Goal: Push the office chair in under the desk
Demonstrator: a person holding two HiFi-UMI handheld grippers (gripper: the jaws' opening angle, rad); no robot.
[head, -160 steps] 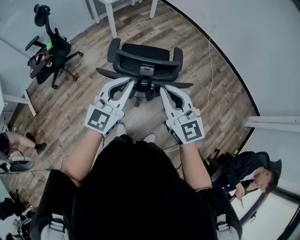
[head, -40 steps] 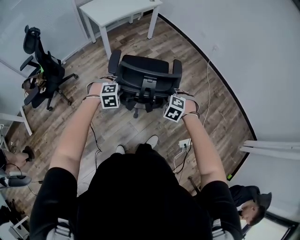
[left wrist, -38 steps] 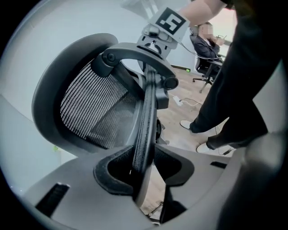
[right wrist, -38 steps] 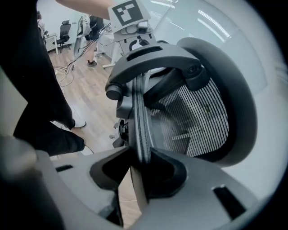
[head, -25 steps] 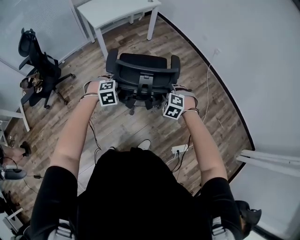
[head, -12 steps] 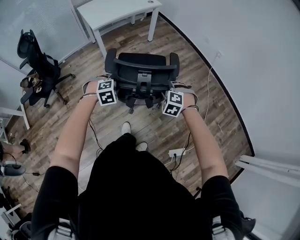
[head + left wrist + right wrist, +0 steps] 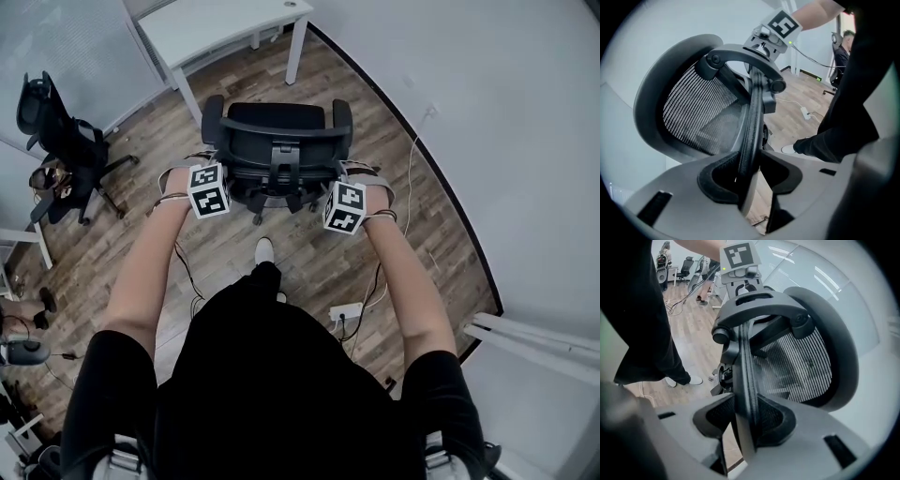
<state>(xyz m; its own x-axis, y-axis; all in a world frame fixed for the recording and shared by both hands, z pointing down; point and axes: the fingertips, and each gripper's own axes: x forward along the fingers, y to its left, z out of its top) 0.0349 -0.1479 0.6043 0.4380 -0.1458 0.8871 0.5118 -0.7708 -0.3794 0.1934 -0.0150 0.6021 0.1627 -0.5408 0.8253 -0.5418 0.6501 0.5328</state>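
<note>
while the person leaned forward with both arms stretched out, the office chair (image 7: 272, 141) stood on the wood floor (image 7: 281, 246) near the white desk (image 7: 216, 23), its seat turned toward the desk and not yet under the top. the left gripper (image 7: 750, 174) was clamped on the left edge of the backrest rim (image 7: 752, 117): the black rim ran up between the two pads, and both pressed against it. the right gripper (image 7: 746, 417) pinched the rim's opposite edge the same way, with the mesh back (image 7: 801, 362) showing beyond it. in the head view the two marker cubes sat at either side of the backrest, level with each other. the person's white shoe (image 7: 265, 250) was planted just behind the chair's base. a white power strip (image 7: 345, 310) with its cables lay on the floor further back, toward the wall. a second black chair (image 7: 56, 150) stood well apart at the left.
</note>
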